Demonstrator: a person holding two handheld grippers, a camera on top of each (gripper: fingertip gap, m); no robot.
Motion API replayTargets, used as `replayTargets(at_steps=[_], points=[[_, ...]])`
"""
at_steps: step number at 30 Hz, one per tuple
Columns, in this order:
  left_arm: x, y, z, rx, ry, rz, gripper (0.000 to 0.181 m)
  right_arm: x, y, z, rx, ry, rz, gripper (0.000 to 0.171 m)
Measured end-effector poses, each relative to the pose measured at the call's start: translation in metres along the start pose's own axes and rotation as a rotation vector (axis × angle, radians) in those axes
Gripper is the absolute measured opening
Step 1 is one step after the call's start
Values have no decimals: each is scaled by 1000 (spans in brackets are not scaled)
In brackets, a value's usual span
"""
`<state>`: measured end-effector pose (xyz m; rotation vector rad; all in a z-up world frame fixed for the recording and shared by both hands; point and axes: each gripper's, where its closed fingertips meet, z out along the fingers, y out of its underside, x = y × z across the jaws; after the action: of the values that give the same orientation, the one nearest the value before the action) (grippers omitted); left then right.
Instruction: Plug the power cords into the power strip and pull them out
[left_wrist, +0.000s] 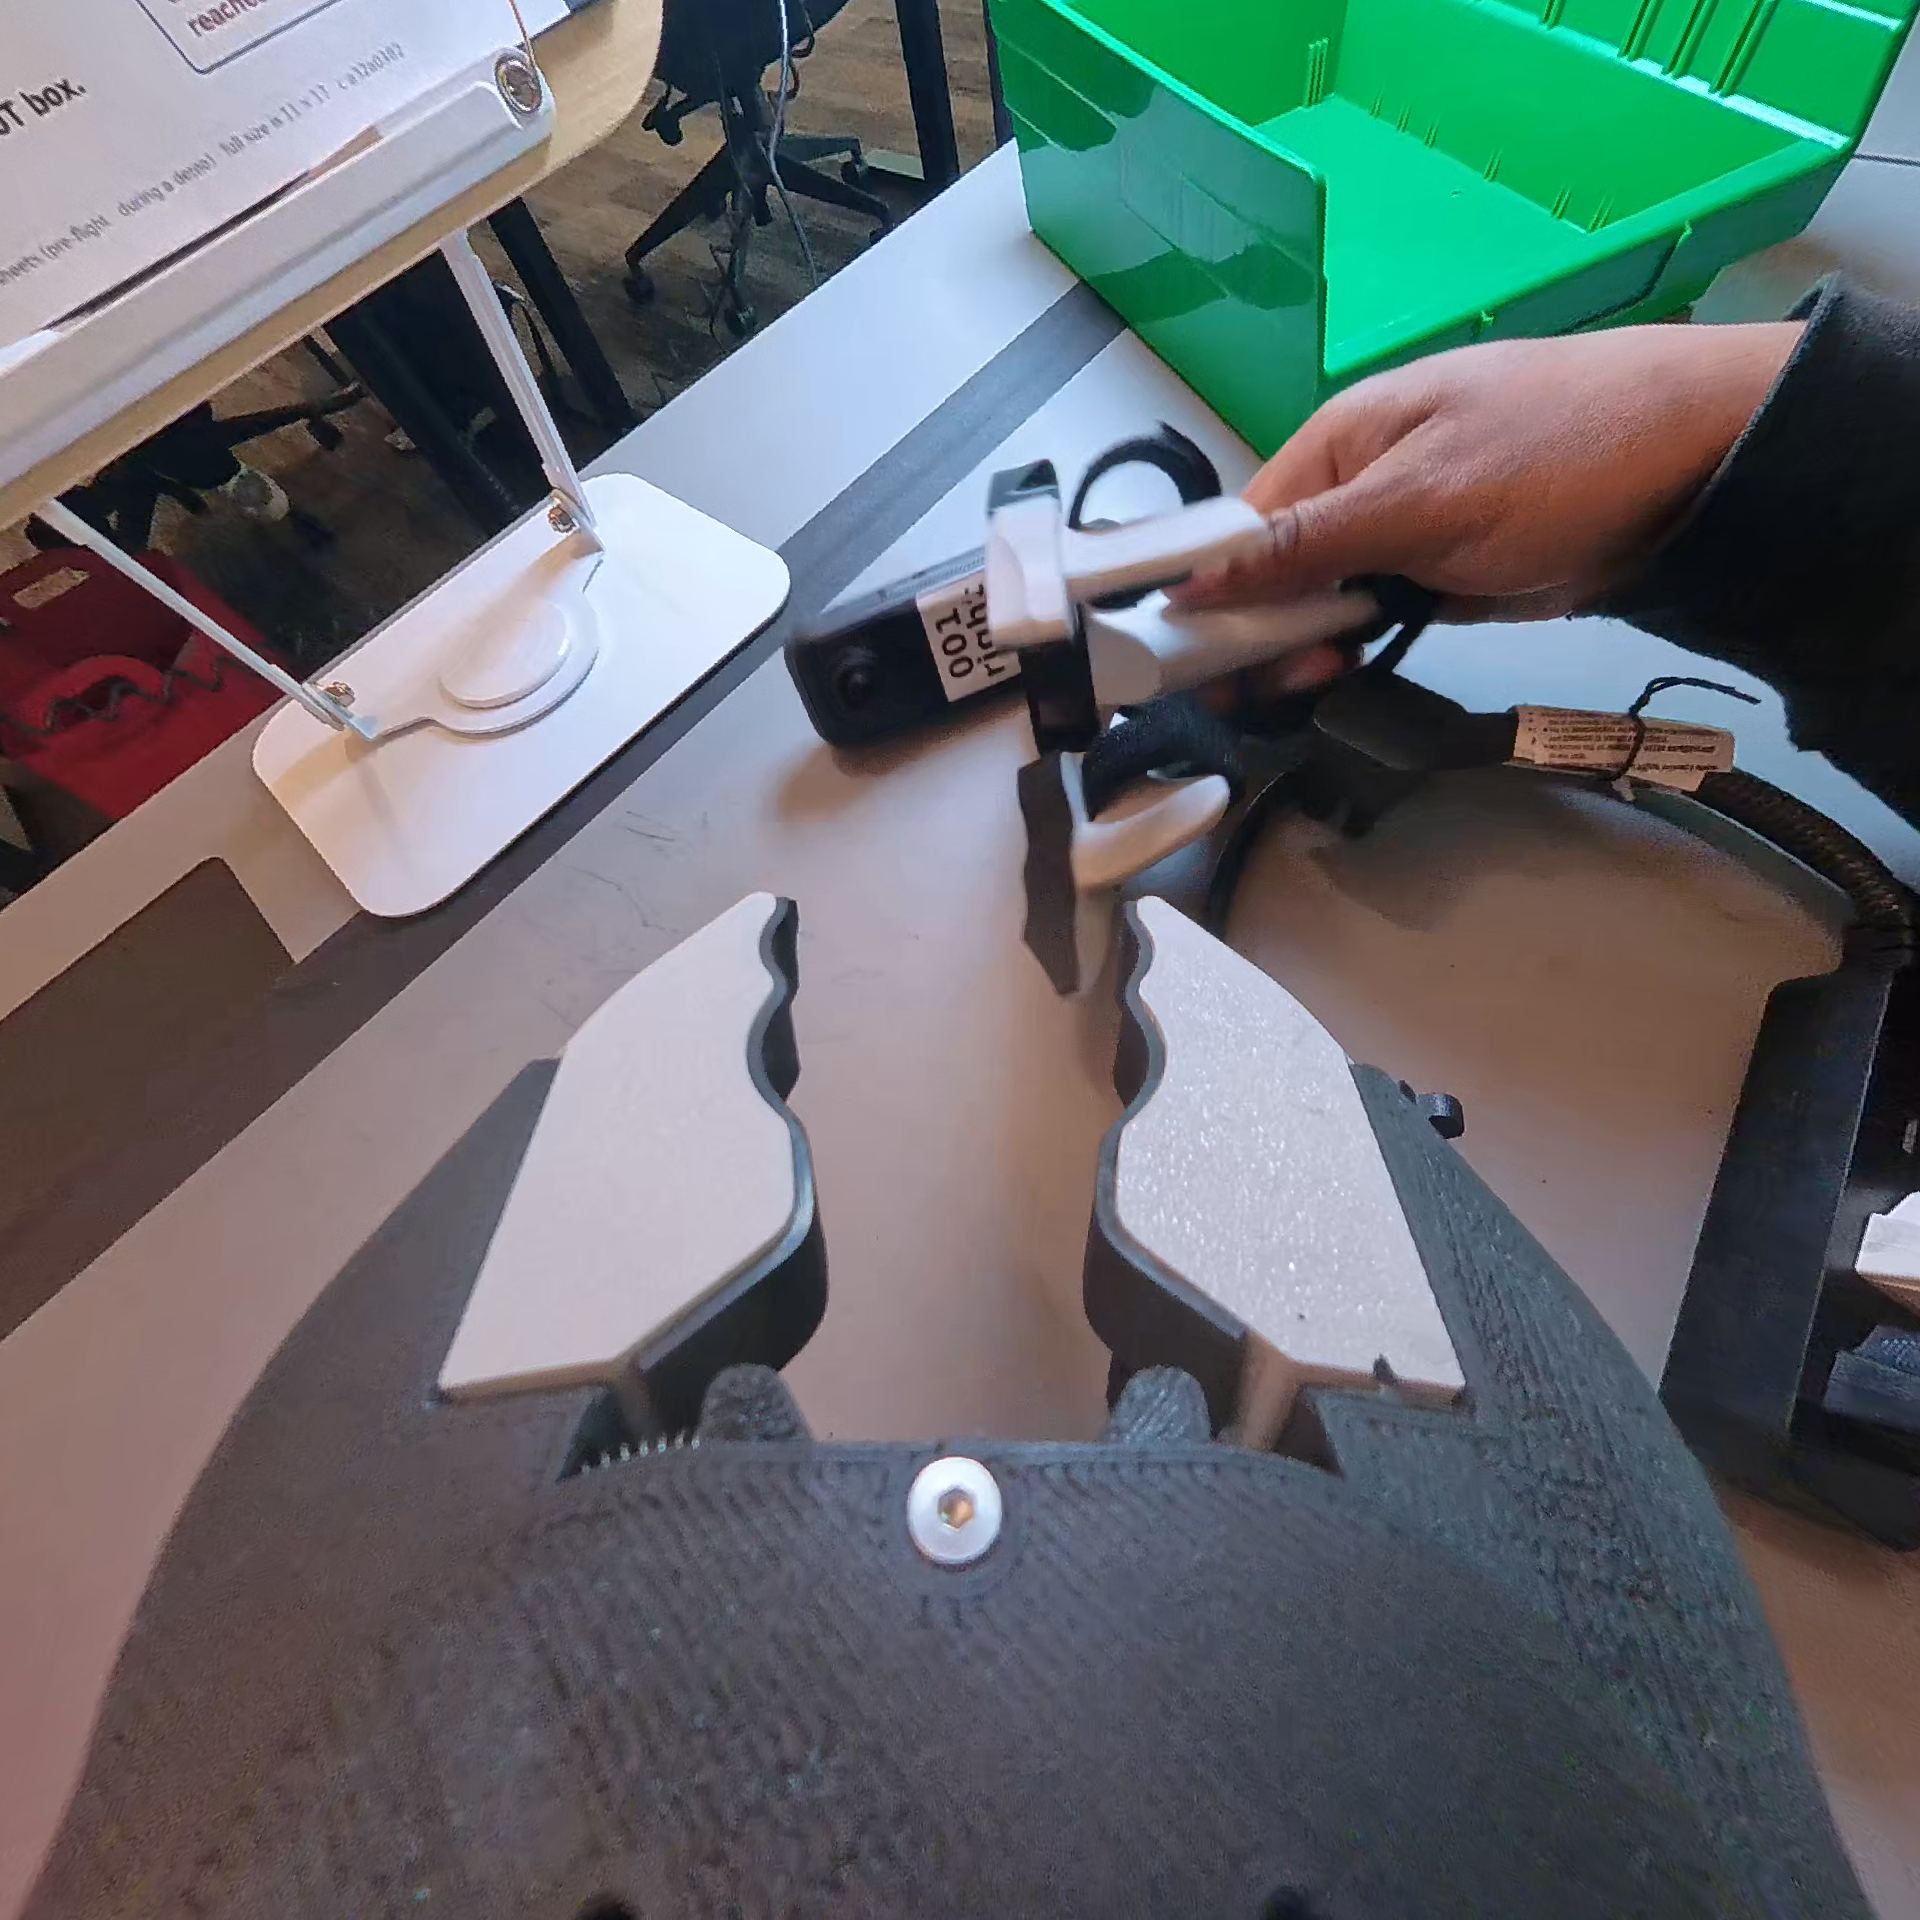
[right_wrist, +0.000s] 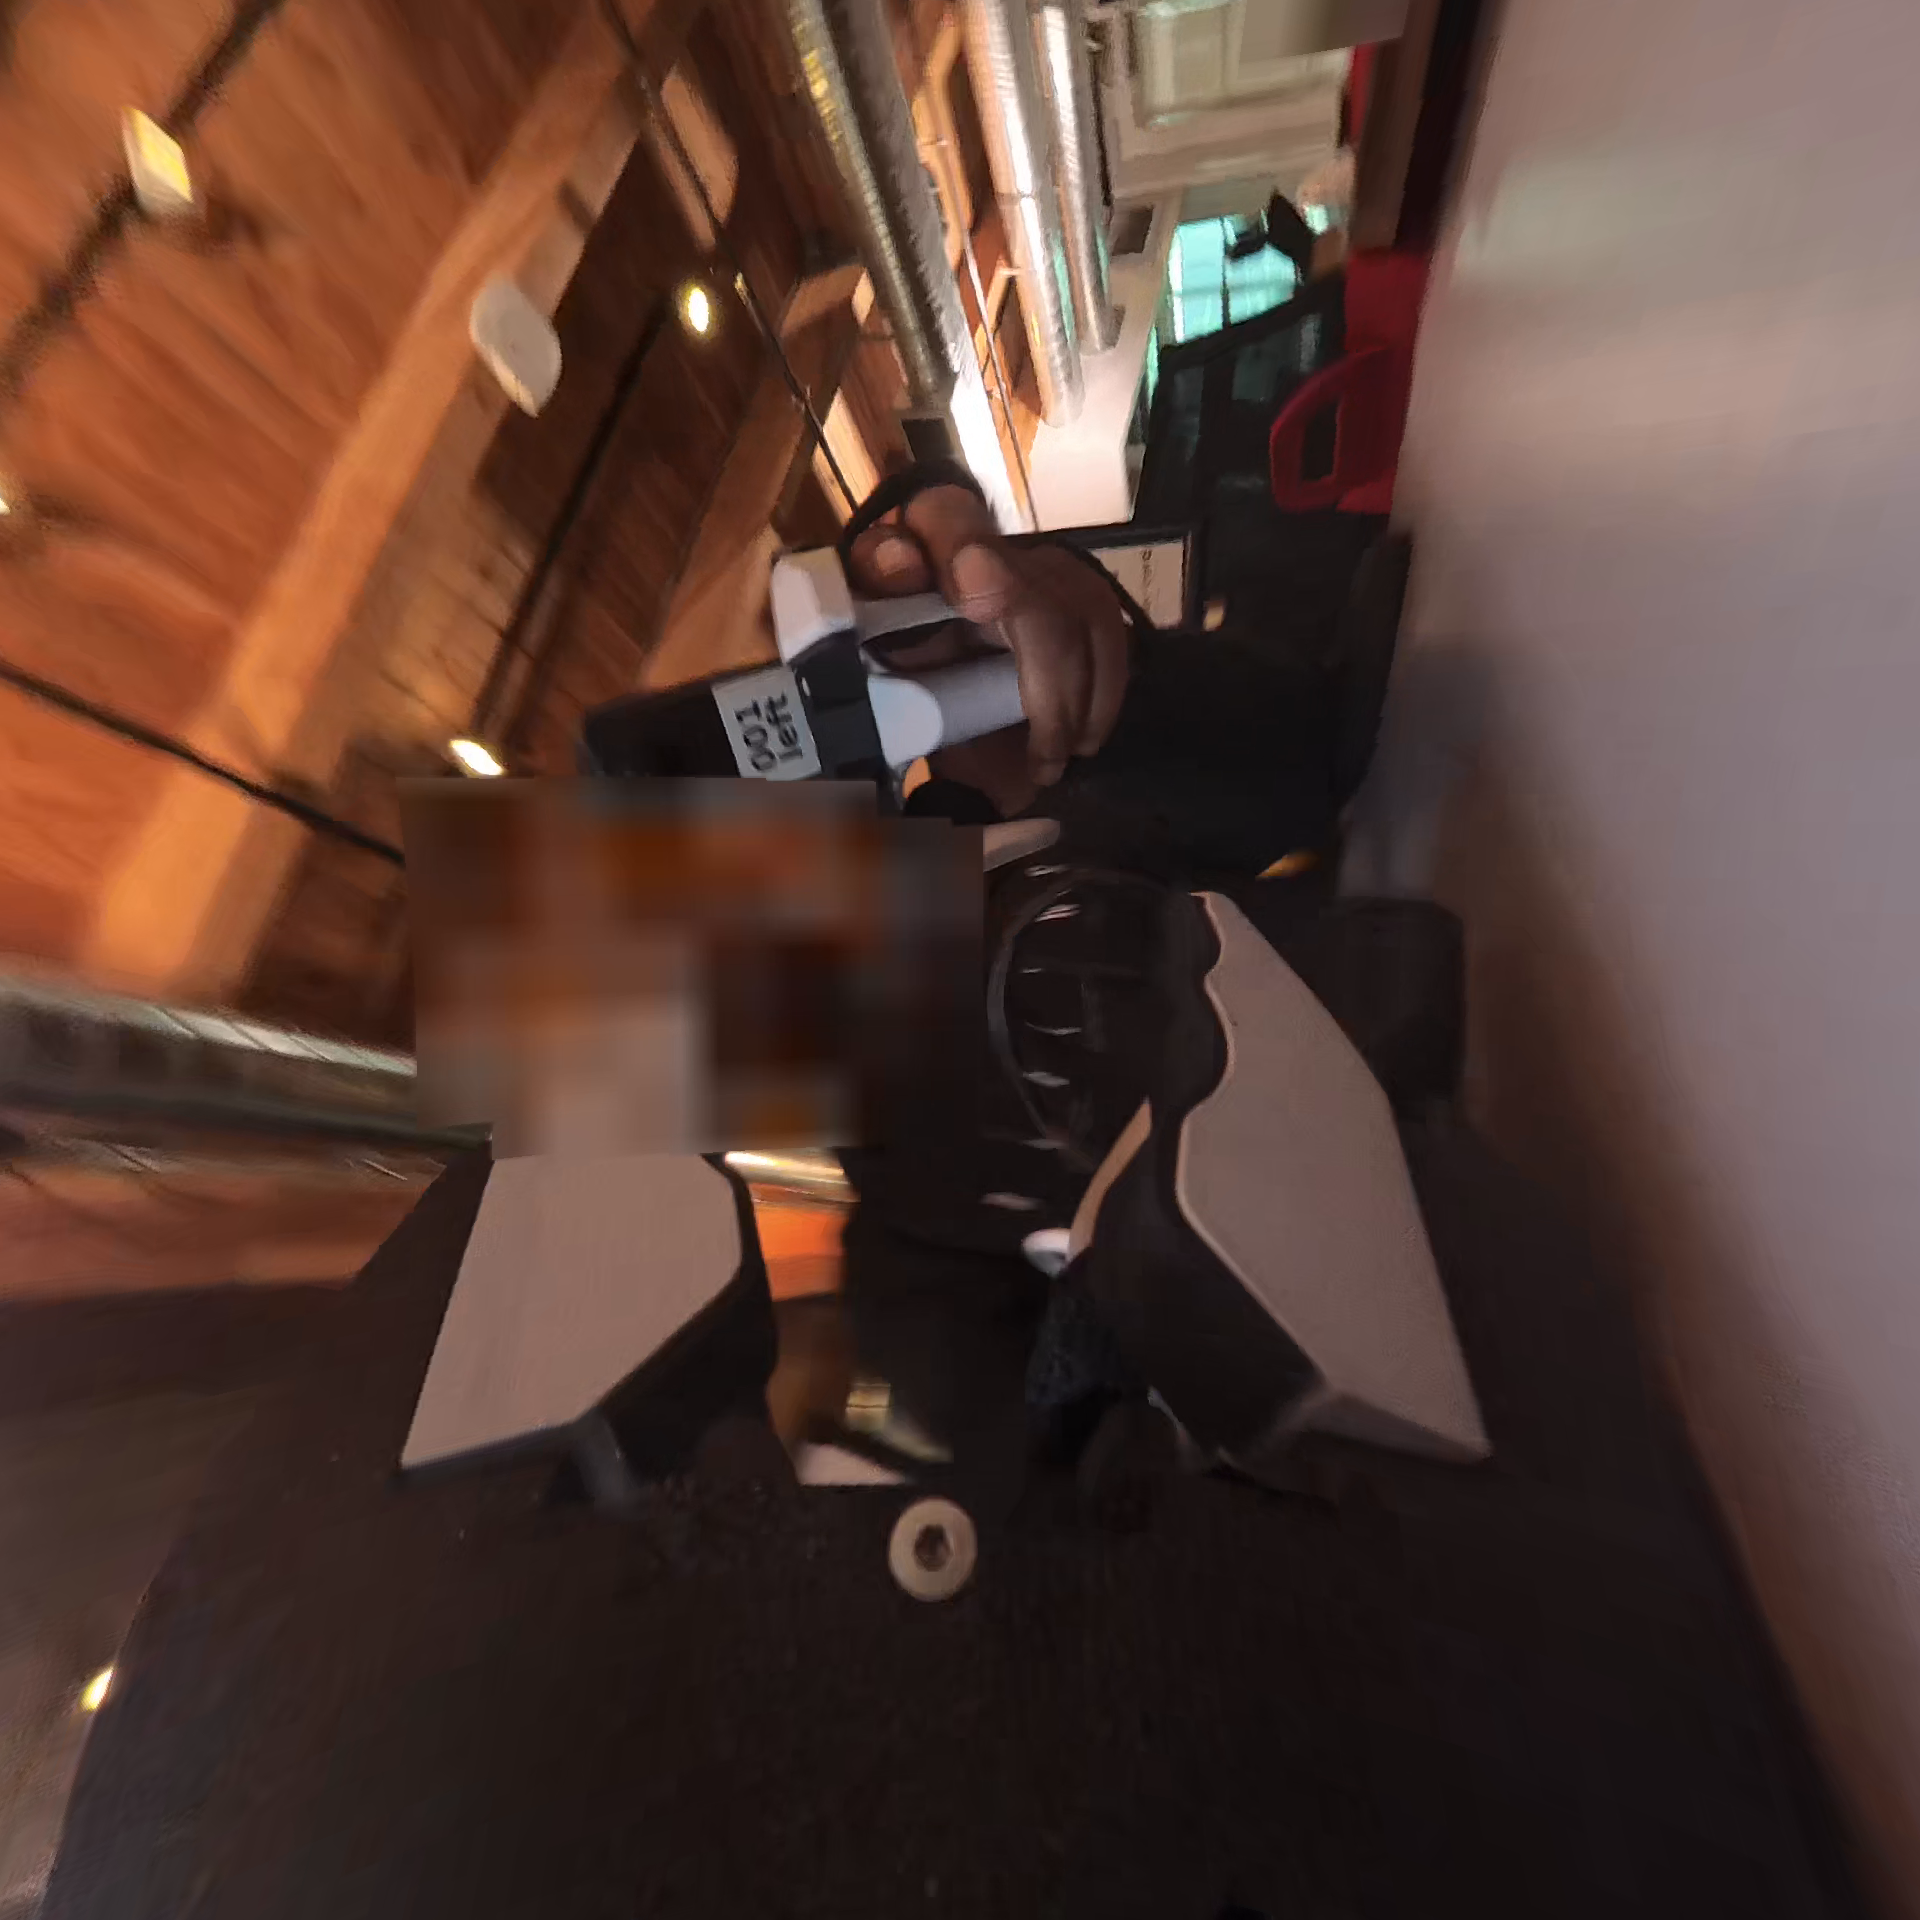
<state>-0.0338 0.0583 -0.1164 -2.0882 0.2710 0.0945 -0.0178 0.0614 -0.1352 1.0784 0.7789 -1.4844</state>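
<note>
My left gripper (left_wrist: 958, 914) is open and empty, low over the bare grey table (left_wrist: 935, 1195). A hand (left_wrist: 1507, 488) holds my right gripper (left_wrist: 1101, 862) turned on its side just ahead and to the right. Its fingers stand apart with nothing between them. A black braided power cord (left_wrist: 1829, 842) with a paper tag (left_wrist: 1621, 743) curves behind it to a black block (left_wrist: 1787, 1195) at the right edge, which may be the power strip. The right wrist view is blurred and rolled sideways. It shows my right gripper (right_wrist: 966, 1049) open, and the left gripper's camera block (right_wrist: 665, 738) held by a hand.
A green plastic bin (left_wrist: 1455, 208) stands at the back right of the table. A white stand (left_wrist: 520, 707) with a sign board sits at the left. Office chairs (left_wrist: 748, 156) stand past the table's far edge. A mosaic patch covers the middle of the right wrist view.
</note>
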Motion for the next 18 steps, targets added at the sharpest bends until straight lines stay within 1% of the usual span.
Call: replayTargets(at_steps=[1, 2, 4, 5, 6, 9, 11, 12, 13, 14, 15, 16, 17, 18], points=[[-1, 0, 0, 3, -2, 0, 59, -2, 1, -1, -8, -8, 84, 86], [-1, -1, -1, 6, -2, 1, 59, -10, -3, -2, 20, -51, 59, 104], [-2, -1, -1, 10, -3, 0, 59, -45, -16, -7, 91, -201, -85, 137], [-3, -2, -2, 14, -1, -1, 59, -60, -20, -6, 119, -198, -178, 137], [-3, -3, -3, 20, 0, -3, 58, -65, -22, -3, 129, -98, -276, 137], [-5, -6, -5, 39, 1, -13, 58, -63, -28, 3, 162, 436, -607, 137], [-7, -7, -6, 50, 1, -15, 58, -68, -37, 2, 228, 747, -917, 132], [-8, -8, -7, 54, -4, -15, 58, -75, -44, -1, 302, 883, -1084, 134], [-10, -9, -7, 59, -9, -15, 57, -87, -53, -5, 414, 984, -1268, 139], [-11, -9, -8, 61, -11, -18, 57, -103, -56, -5, 520, 1026, -1479, 138], [-13, -9, -9, 64, -15, -22, 57, -120, -54, -3, 603, 1039, -1693, 136], [-14, -10, -10, 66, -17, -24, 57, -132, -50, -3, 642, 1045, -1831, 133], [-15, -10, -11, 68, -18, -24, 57, -133, -52, -15, 708, 1115, -1838, 133], [-16, -10, -11, 68, -21, -25, 57, -134, -52, -23, 771, 1117, -1841, 138]])
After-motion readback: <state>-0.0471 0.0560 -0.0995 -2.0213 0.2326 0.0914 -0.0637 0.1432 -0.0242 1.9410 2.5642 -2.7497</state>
